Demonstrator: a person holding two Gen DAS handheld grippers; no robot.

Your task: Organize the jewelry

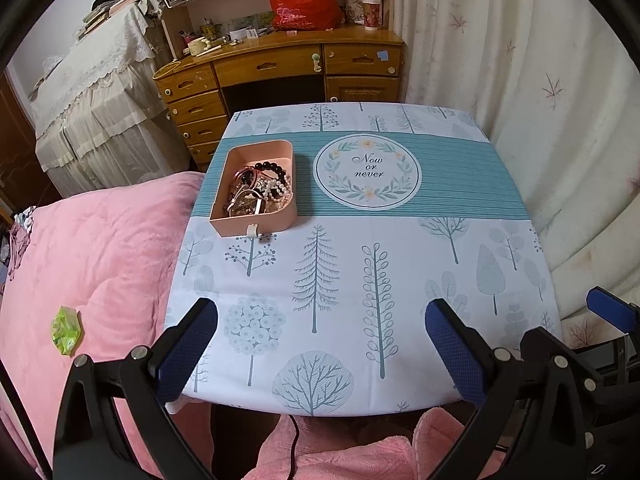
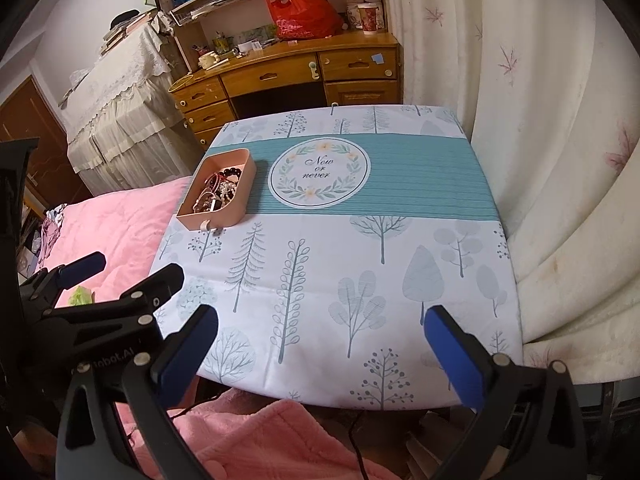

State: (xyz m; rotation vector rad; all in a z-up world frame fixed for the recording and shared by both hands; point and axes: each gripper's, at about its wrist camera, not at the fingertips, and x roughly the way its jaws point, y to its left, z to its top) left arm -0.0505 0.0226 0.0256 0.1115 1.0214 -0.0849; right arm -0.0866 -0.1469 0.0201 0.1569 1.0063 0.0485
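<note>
A pink box (image 1: 256, 192) was seen on the left side of the small table (image 1: 400, 320), on the blue striped band of the cloth; its top was open, and it was filled with jewelry (image 1: 260, 188). Dark round beads, white pearl beads and pink rings were piled together in a tangle; the single pieces could not be told apart. A small white tab was stuck to the near wall of the box; the box was set just beside a round picture with the words "Now or never" (image 1: 367, 171).

The cloth was covered with drawn trees; nothing else was laid on it. Both grippers were held over the near edge of the table, well apart from the box. The left gripper (image 1: 320, 344) was spread wide, and nothing was held between its blue pads (image 1: 188, 344); the right gripper (image 2: 320, 344) was spread just as wide, and nothing was held in it either. The left gripper was also seen at the left of the right camera's view.

A pink blanket (image 1: 100, 248) was spread on the bed to the left; a small green wrapper (image 1: 66, 330) was left on it. A wooden desk (image 1: 280, 68) was placed behind the table; a red bag (image 1: 304, 0) was set on top of it. A pale curtain (image 1: 540, 80) was hung at the right.
</note>
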